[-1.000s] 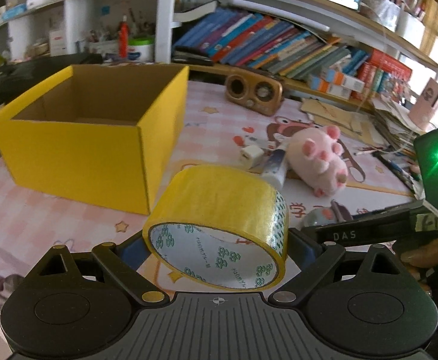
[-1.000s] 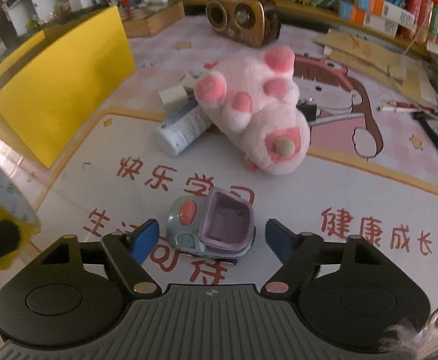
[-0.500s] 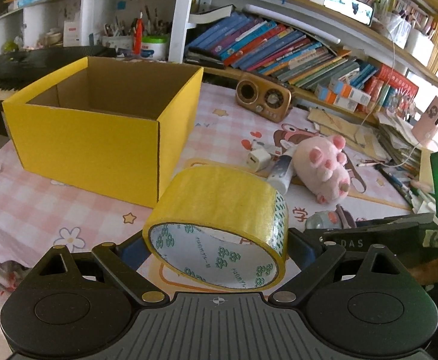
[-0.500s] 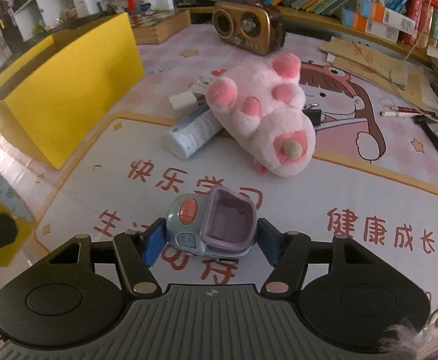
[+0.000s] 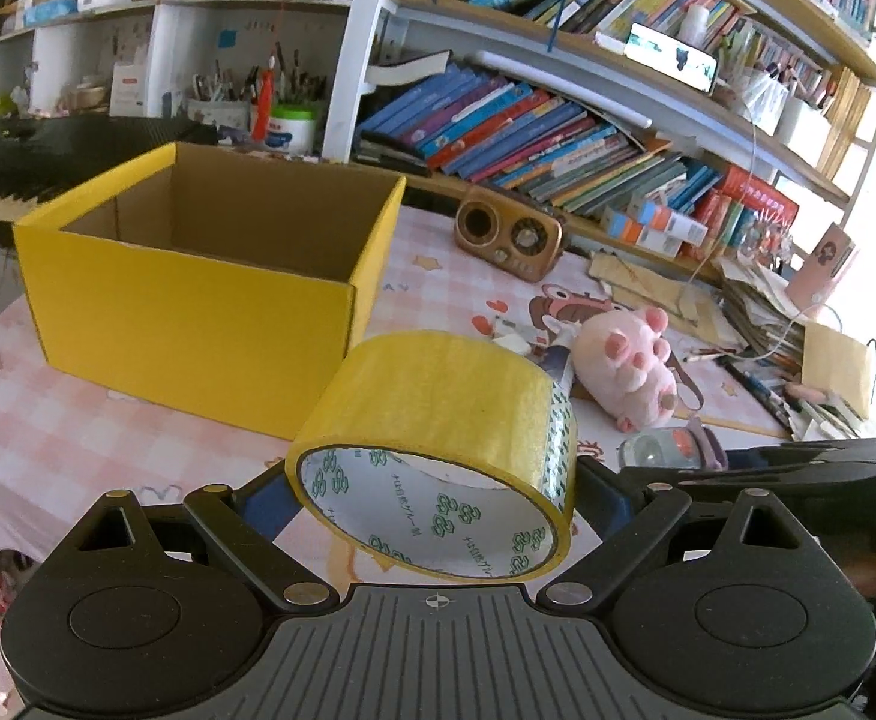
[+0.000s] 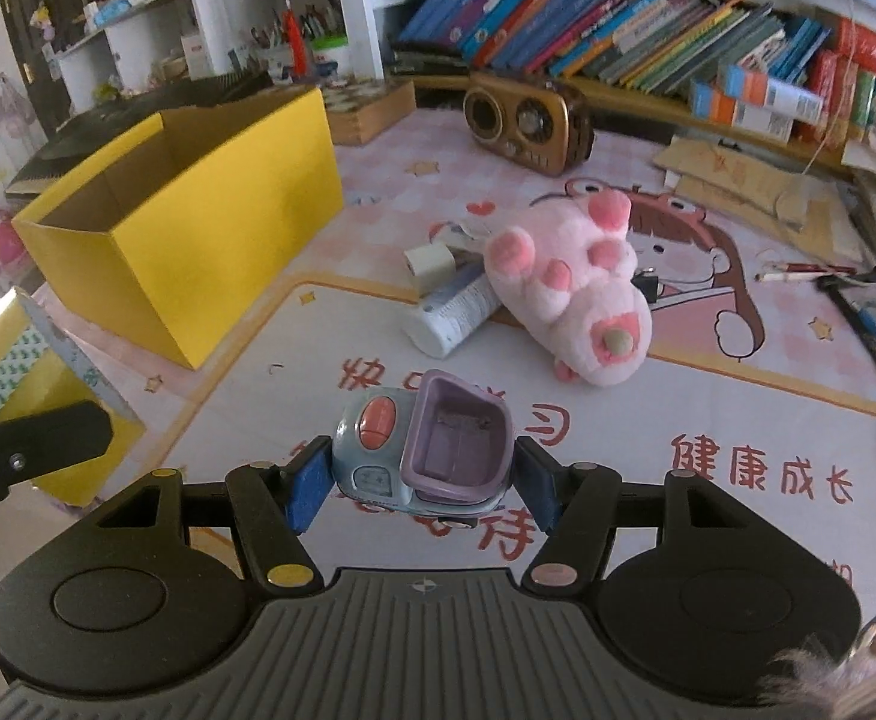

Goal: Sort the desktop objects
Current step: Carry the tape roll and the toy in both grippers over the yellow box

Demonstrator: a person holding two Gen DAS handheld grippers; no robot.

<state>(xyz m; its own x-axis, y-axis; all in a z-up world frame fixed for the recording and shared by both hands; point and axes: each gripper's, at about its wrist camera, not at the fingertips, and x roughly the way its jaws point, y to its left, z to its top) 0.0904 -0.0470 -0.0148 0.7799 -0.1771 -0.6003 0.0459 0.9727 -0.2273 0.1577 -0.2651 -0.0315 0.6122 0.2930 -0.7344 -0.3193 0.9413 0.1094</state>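
Note:
My left gripper (image 5: pixel 435 495) is shut on a roll of yellow tape (image 5: pixel 438 414), held in the air in front of the open yellow cardboard box (image 5: pixel 198 324). In the right wrist view my right gripper (image 6: pixel 420 483) is shut on a small blue and purple toy car (image 6: pixel 420 456), its blue pads pressing both sides, raised a little above the printed mat. The box (image 6: pixel 198 222) stands to the left of it. The toy car (image 5: pixel 669 450) also shows at the right of the left wrist view.
A pink plush toy (image 6: pixel 570 288), a white tube (image 6: pixel 456 312) and a white charger cube (image 6: pixel 432 261) lie together mid-mat. A brown radio (image 6: pixel 528 120) stands behind them, before shelves of books. Papers and pens crowd the right edge (image 6: pixel 858 300).
The right jaws closed onto the toy car and lifted it off the mat. The left gripper pulled back and up with the tape, so the box looks smaller and farther.

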